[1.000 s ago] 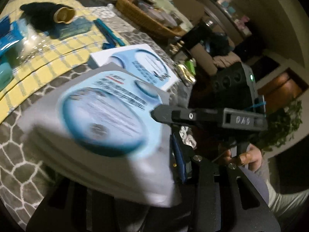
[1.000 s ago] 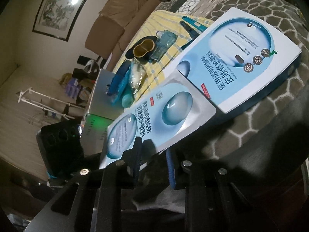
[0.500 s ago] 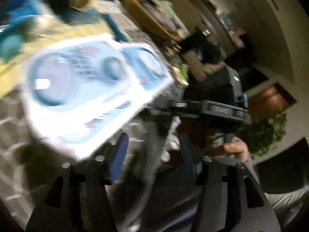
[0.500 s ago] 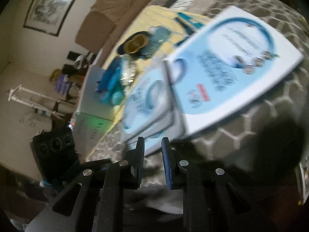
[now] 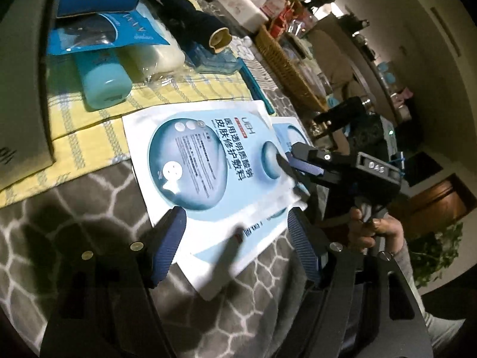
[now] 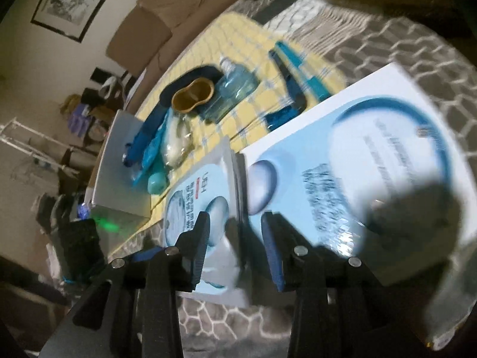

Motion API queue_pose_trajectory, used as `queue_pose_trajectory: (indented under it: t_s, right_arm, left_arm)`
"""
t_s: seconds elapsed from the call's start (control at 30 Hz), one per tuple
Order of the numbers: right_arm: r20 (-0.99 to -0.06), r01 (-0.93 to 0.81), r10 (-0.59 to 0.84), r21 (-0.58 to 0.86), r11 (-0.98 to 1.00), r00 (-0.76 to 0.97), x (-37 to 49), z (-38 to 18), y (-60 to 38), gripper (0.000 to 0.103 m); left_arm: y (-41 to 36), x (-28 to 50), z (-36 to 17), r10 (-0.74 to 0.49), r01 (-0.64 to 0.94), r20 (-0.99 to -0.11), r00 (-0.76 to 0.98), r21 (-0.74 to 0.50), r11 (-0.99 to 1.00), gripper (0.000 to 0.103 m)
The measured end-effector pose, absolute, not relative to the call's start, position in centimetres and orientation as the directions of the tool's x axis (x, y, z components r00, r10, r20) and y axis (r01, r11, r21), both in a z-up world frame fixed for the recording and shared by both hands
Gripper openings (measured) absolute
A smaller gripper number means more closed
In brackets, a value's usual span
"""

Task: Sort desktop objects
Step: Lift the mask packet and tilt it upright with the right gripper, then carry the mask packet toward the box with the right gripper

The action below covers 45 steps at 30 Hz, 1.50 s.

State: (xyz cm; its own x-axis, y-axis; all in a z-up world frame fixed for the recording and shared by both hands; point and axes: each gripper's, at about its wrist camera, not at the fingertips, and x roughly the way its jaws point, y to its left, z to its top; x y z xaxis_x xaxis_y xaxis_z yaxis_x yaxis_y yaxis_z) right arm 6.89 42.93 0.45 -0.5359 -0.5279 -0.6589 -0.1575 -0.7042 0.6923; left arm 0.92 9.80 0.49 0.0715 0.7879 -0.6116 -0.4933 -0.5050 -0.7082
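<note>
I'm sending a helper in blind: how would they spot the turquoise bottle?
Start at the yellow checked cloth on the grey patterned table. The turquoise bottle lies on its side there, behind the white sachets. Its round flat end faces you, unlike the milky white bottle alongside.

This is a living room in a home. A brown sofa (image 6: 155, 26) sits at eleven o'clock under a framed picture (image 6: 74, 0). A wicker basket (image 5: 286, 65) holds small things.
</note>
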Motion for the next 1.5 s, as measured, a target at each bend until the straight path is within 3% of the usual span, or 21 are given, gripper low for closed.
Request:
queue_pose_trajectory:
  t_s: [0.17, 0.27, 0.4, 0.47, 0.67, 0.77, 0.83, 0.9, 1.0, 1.27, 1.5]
  right_arm:
    - [-0.631, -0.118, -0.581, 0.723, -0.681, -0.515, 6.3, 0.7, 42.3, 0.052]
    - [-0.599, -0.095, -0.612, 0.75, -0.654, -0.517, 6.4, 1.1, 42.5, 0.052]
    - [-0.457, -0.01, -0.714, 0.846, -0.534, -0.531, 6.9, 2.3, 42.6, 0.052]
    - [-0.434, 0.046, -0.753, 0.852, -0.521, -0.494, 6.9, 2.7, 41.6, 0.052]
    - [-0.603, -0.036, -0.682, 0.759, -0.65, -0.413, 4.9, 0.4, 39.2, 0.053]
    - [-0.608, -0.048, -0.679, 0.759, -0.65, -0.411, 4.6, 0.4, 39.0, 0.045]
    - [-0.589, -0.019, -0.681, 0.762, -0.647, -0.434, 5.0, 1.7, 38.8, 0.036]
    - [-0.594, 0.005, -0.672, 0.748, -0.664, -0.442, 5.5, 2.9, 38.3, 0.021]
    - [-0.626, 0.036, -0.642, 0.703, -0.71, -0.443, 6.3, 4.3, 37.5, 0.013]
    - [-0.667, 0.167, -0.579, 0.577, -0.799, -0.469, 8.0, 7.0, 34.0, 0.011]
    - [-0.713, 0.316, -0.484, 0.368, -0.874, -0.507, 10.2, 7.7, 31.6, 0.012]
  left_arm:
    - [10.2, 0.4, 0.4, 0.794, -0.495, -0.602, 0.086, -0.717, -0.49, 0.067]
    - [9.9, 0.2, 0.3, 0.8, -0.484, -0.593, 0.09, -0.729, -0.485, 0.067]
    - [9.5, 0.1, 0.1, 0.815, -0.466, -0.572, 0.093, -0.748, -0.472, 0.068]
    - [9.5, 0.1, 0.1, 0.817, -0.464, -0.57, 0.094, -0.751, -0.47, 0.068]
    - [9.4, 0.1, -0.2, 0.824, -0.452, -0.559, 0.094, -0.761, -0.465, 0.068]
    - [9.4, 0.1, -0.2, 0.825, -0.45, -0.557, 0.095, -0.763, -0.463, 0.069]
    - [9.4, 0.0, 0.0, 0.828, -0.45, -0.552, 0.093, -0.765, -0.46, 0.069]
    - [9.1, 0.0, 0.2, 0.834, -0.444, -0.543, 0.091, -0.772, -0.454, 0.069]
    - [8.0, 0.1, 0.3, 0.836, -0.427, -0.543, 0.079, -0.776, -0.464, 0.08]
    - [5.3, 0.2, -0.4, 0.84, -0.389, -0.541, 0.046, -0.784, -0.484, 0.085]
    - [6.0, -0.1, -0.2, 0.844, -0.38, -0.534, 0.043, -0.79, -0.481, 0.092]
